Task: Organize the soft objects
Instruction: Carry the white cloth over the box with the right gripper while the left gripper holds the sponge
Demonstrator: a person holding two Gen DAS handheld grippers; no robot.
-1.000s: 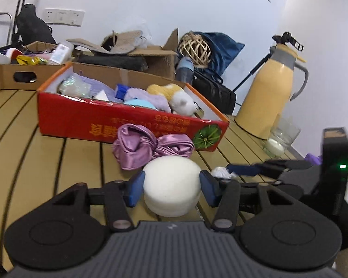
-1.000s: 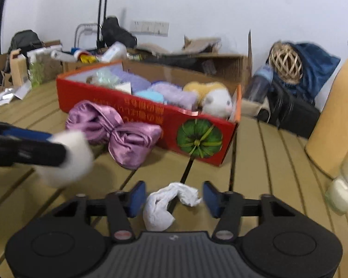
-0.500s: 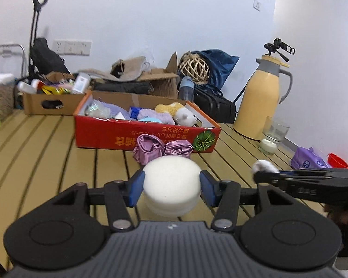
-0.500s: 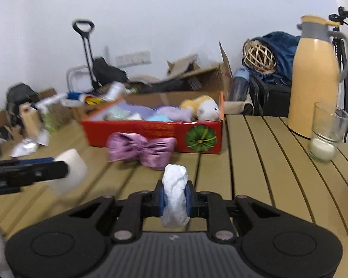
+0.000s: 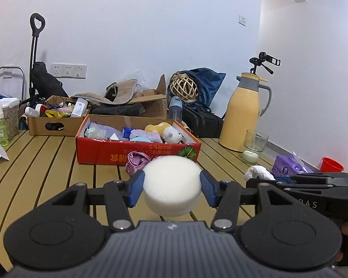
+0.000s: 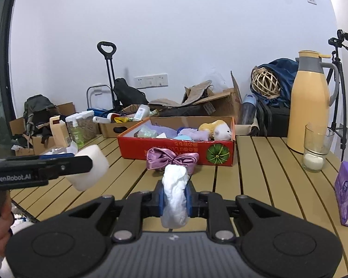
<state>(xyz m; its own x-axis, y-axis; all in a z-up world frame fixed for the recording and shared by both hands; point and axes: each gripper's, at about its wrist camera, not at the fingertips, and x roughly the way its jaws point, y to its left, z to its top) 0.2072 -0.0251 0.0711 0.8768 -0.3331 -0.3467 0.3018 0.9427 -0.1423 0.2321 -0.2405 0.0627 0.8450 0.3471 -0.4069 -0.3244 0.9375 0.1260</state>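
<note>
Sponge [image 5: 172, 185] fills left view; only right view shows the bow [image 6: 171, 159] whole.

a: how's the light?
b: bright and even on both views. the plain white wall [image 5: 150, 34] is flatly lit, with only a faint soft shadow beside the black trolley handle [image 5: 36, 23].

a: any glare?
b: a mild sheen on the slatted tan wooden table [image 6: 266, 162], nothing blown out.

a: distortion?
b: strong fisheye. the table slats bow outward, the corners go dark, and the tall dark door frame [image 6: 4, 58] curves.

a: focus?
b: mostly sharp. the round white foam sponge [image 5: 171, 185] looks slightly soft up close.
</note>
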